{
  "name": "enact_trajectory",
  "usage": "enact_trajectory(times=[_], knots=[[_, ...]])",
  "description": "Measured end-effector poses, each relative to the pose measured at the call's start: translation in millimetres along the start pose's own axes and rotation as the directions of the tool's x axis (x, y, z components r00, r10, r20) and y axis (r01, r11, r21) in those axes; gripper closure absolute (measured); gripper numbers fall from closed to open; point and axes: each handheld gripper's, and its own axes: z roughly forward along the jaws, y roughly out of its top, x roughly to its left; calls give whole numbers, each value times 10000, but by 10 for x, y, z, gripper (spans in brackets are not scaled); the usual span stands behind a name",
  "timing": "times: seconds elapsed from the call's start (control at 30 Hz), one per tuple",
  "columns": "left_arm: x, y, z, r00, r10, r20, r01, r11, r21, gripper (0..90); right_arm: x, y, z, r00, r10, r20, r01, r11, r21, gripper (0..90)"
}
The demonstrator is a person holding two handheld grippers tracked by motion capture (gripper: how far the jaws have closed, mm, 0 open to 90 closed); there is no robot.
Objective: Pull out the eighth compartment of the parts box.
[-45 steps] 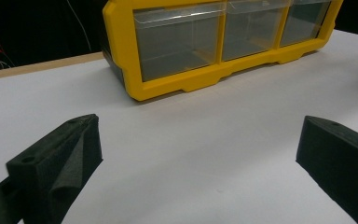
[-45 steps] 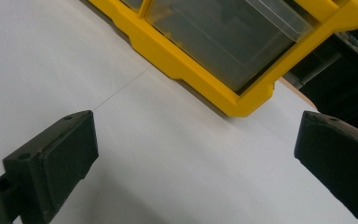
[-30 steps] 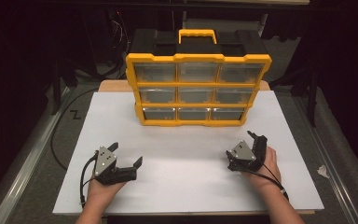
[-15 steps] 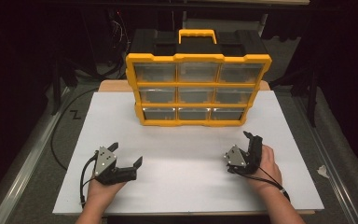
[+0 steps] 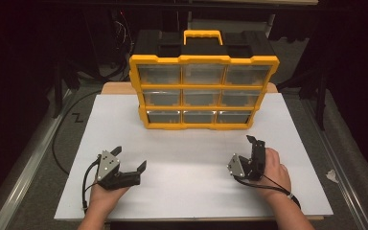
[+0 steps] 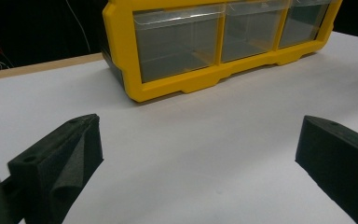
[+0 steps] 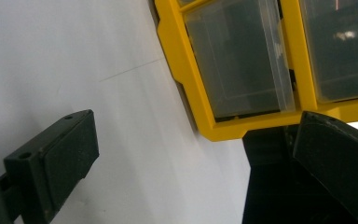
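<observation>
Your left gripper (image 5: 130,159) has its fingers (image 6: 58,161) spread wide, holding nothing; right gripper (image 5: 253,149) likewise released, rolled sideways. Both sit low over the white worktop (image 5: 187,158), well apart. The yellow drawer organizer (image 5: 202,91) stands upright at the far edge, untouched.

Over 1 second at the white table (image 5: 191,187), the right gripper (image 5: 247,152) rolled on the person's right hand (image 5: 273,170) — its jaws, which had lain roughly level and pointed toward the yellow organizer (image 5: 203,91), turned to stand 1 above the other. The grey plate (image 5: 235,165) swung from the gripper's top to face left and down. The hand slid slightly inward and nearer the table's front edge — the jaws remained spread apart throughout.
</observation>
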Motion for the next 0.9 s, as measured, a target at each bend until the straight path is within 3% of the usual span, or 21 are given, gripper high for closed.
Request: enact_trajectory(times=[0.37, 0.4, 0.6, 0.9], knots=[[-1, 0, 0, 10000, -1, 12, 1, 10000, 6, 14, 19, 31, -25, 9958, -894, 201, 893, 9960, 66, 12], [1, 0, 0, 10000, -25, 16, 25, 10000, 8, 14, 30, 39, -32, 9931, -1147, 257, 1145, 9934, 93, 12], [-8, -2, 2, 10000, 24, 44, -24, 10000, 29, 15, 65, 75, -50, 9866, -1604, 298, 1607, 9870, -74, 12], [3, -2, 2, 10000, 28, -9, -28, 10000, 49, 16, 123, 138, -50, 9839, -1720, 478, 1729, 9848, -163, 34]])
